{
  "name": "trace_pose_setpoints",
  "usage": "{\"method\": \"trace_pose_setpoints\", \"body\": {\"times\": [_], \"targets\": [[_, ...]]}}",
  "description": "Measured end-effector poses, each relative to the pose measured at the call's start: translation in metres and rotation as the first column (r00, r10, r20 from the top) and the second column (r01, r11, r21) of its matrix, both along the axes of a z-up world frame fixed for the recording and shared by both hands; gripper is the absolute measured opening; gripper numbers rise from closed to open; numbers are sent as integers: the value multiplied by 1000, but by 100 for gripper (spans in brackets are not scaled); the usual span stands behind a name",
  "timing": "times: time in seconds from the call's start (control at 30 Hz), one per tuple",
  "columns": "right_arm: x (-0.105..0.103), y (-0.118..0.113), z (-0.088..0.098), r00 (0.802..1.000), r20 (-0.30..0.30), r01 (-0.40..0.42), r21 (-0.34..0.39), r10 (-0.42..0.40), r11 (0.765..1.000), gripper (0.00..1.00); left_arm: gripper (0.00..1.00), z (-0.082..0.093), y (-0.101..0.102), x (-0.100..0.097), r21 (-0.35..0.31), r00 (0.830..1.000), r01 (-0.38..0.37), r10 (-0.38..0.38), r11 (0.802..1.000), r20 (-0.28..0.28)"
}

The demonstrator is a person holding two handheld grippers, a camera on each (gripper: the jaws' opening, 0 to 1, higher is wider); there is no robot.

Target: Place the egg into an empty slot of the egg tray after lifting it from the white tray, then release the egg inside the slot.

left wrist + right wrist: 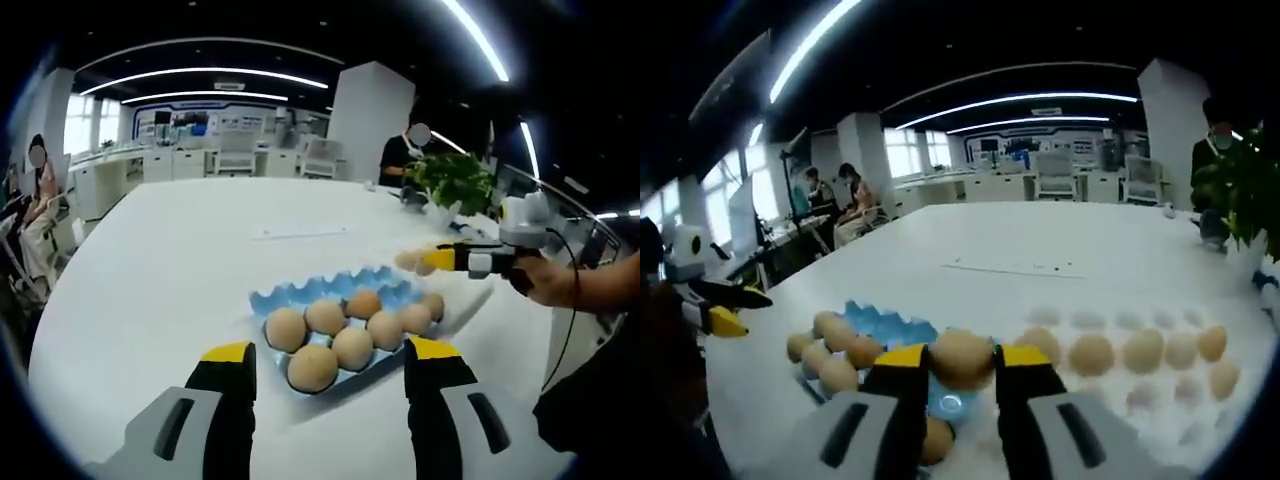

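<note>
Spanning both views, large white oval table (180, 270), with the task objects near its closer edge. Resting on it in the right gripper view, flat white moulded tray (1160, 390) carrying a row of brown eggs (1140, 352), touching or just beside the blue tray. Lying beside it, light-blue moulded egg tray (300, 295), its nearer slots filled with tan eggs (335, 340) and its farther slots bare. Standing past the trays, leafy green potted plant (455, 180). Rising from the bottom of the left gripper view, left gripper (330, 365), yellow-tipped jaws set wide apart with nothing between them, short of the blue tray. Clamped between the yellow-tipped jaws of the right gripper (960, 362), single tan egg (960, 358), held above the blue tray's edge, near the junction with the white tray.
</note>
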State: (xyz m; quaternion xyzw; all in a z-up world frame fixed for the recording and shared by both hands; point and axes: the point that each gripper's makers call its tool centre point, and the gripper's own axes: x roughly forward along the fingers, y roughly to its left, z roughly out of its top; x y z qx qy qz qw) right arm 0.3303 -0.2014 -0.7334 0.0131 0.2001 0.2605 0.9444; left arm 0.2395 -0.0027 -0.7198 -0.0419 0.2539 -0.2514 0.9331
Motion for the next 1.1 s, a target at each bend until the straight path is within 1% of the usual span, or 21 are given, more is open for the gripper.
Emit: {"method": "trace_pose_setpoints", "body": {"times": [0.07, 0.23, 0.33, 0.4, 0.47, 0.63, 0.73, 0.8, 0.87, 1.0, 1.1], "targets": [[0, 11, -3, 1000, -12, -24, 6, 24, 1000, 25, 59, 0, 0, 0, 0, 1000, 1, -1, 1000, 2], [3, 24, -8, 998, -27, -55, 11, 55, 998, 25, 59, -1, 2, 0, -6, 1000, -8, 8, 1000, -11], [2, 33, -7, 997, -28, -78, 14, 78, 997, 25, 59, 0, 3, 0, -1, 1000, -10, 10, 1000, -3], [2, 38, -10, 995, -32, -93, 9, 93, 996, 25, 59, 0, 3, 0, -2, 1000, -9, 9, 1000, -2], [2, 41, -14, 994, -41, -98, 5, 98, 995, 25, 59, 0, 4, 0, -2, 1000, -10, 10, 1000, -4], [0, 49, -19, 990, -66, -120, 22, 122, 992, 26, 59, 0, 2, -1, -3, 1000, -6, 6, 1000, -3], [0, 54, -24, 988, -74, -132, 9, 133, 991, 26, 59, 0, 3, -1, -5, 1000, -6, 6, 1000, -6], [0, 56, -25, 987, -77, -137, 13, 138, 990, 26, 59, 1, 3, 0, -5, 1000, -7, 7, 1000, -2], [1, 58, -26, 987, -82, -139, 14, 140, 990, 26, 59, 2, 3, 1, -4, 1000, -6, 6, 1000, 0], [1, 61, -35, 984, -107, -140, 9, 140, 990, 26, 58, 1, 2, 1, -5, 1000, -4, 4, 1000, -3], [1, 60, -39, 983, -125, -133, 20, 134, 991, 26, 58, 1, 2, 0, -4, 1000, -3, 3, 1000, -2]]}}
